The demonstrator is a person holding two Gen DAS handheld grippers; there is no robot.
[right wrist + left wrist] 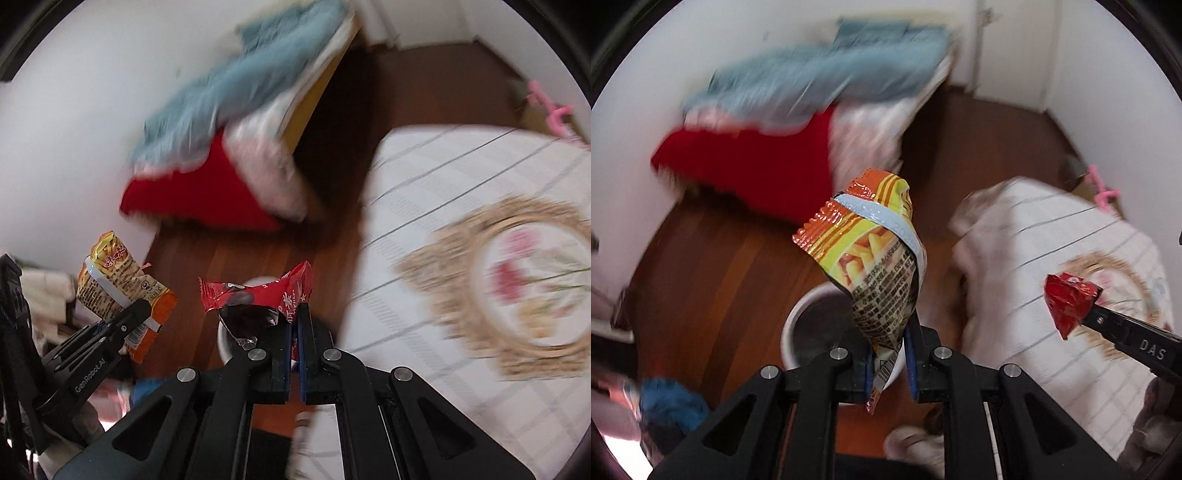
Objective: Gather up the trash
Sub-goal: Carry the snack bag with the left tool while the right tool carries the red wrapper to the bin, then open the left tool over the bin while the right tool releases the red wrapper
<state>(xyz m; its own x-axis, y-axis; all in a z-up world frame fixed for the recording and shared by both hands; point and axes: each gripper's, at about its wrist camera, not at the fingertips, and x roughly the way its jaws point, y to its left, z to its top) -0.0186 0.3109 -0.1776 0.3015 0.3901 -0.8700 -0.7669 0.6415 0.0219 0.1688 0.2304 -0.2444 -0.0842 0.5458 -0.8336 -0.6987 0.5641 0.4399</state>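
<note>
Left claw (888,363) clamped on low edge of yellow chip bag (871,258), bag hanging upright above white bin (792,325), probably held there for a drop. Right claw (294,345) pinched shut on red wrapper (258,295), also over bin rim (223,341), wrapper crumpled and dark-lined on one side. Both pieces airborne, not yet inside; likely next: release over the opening, one at a time, light foil apt to drift past rim. Just right of bin, white striped cloth (1052,266) with floral wreath print, on tabletop or bed, cannot tell which. Below all, brown wood floor (720,277). Farther out, blurred pile: red fabric (757,173) under blue towel (831,77), against white wall (646,110). Pink hanger (1102,190) far right.
</note>
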